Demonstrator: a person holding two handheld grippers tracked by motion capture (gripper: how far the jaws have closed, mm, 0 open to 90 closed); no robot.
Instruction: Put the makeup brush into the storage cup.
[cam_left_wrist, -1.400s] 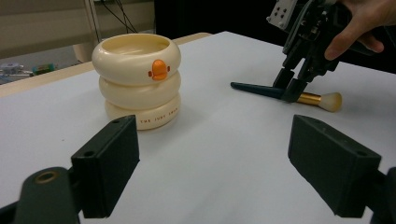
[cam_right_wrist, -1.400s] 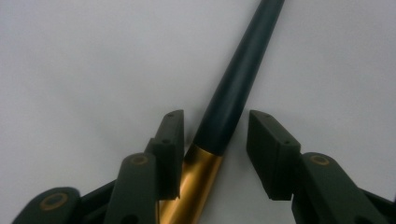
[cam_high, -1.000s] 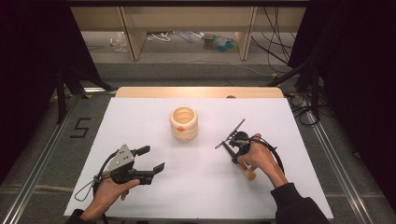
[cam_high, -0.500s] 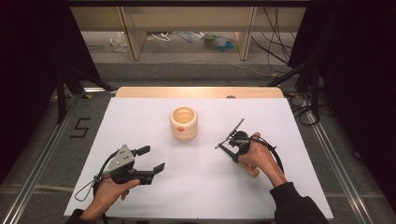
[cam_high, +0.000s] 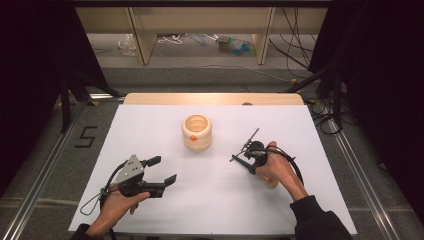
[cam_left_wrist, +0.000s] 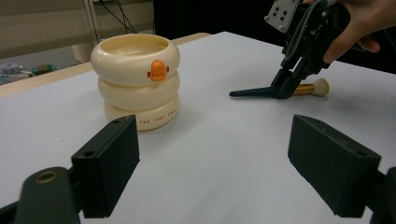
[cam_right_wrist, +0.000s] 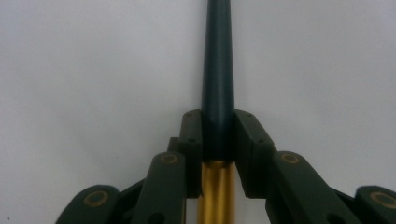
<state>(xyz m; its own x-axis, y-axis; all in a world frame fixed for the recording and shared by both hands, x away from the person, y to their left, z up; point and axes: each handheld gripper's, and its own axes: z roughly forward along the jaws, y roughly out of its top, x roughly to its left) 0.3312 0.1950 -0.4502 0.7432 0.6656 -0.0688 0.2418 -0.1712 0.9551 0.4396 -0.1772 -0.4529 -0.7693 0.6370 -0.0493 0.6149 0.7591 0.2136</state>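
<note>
1. High view: the right gripper (cam_high: 248, 153) sits right of the cup (cam_high: 197, 132), low over the white table (cam_high: 150, 125), with the right hand (cam_high: 278, 169) behind it.
2. Right gripper view: both pads clamp the brush (cam_right_wrist: 217, 79) at the joint of dark handle and gold ferrule; the handle runs straight out ahead, centred between them.
3. Left gripper view: the brush (cam_left_wrist: 280, 90) lies flat on the table, bristle head (cam_left_wrist: 321, 86) pointing away from the cup (cam_left_wrist: 135, 79), well apart from it.
4. The left gripper (cam_high: 159, 173) rests near the table's front left, jaws wide with nothing between them; in its own view the cup stands ahead of its left pad (cam_left_wrist: 109, 161).
5. Judged step: lift the brush and carry it to the cup. To do it well, raise it straight up first so the tip clears the table, keep the squeeze firm since the handle tapers and could slide, then tilt it upright before lowering it into the cup's mouth.
6. The cup looks light and tall; a sideways knock from the handle could tip it, so come in from above.
7. Against the earlier frames, the right jaws have just been closing, now tight on the handle; both hands, cup and brush sit where they were.
</note>
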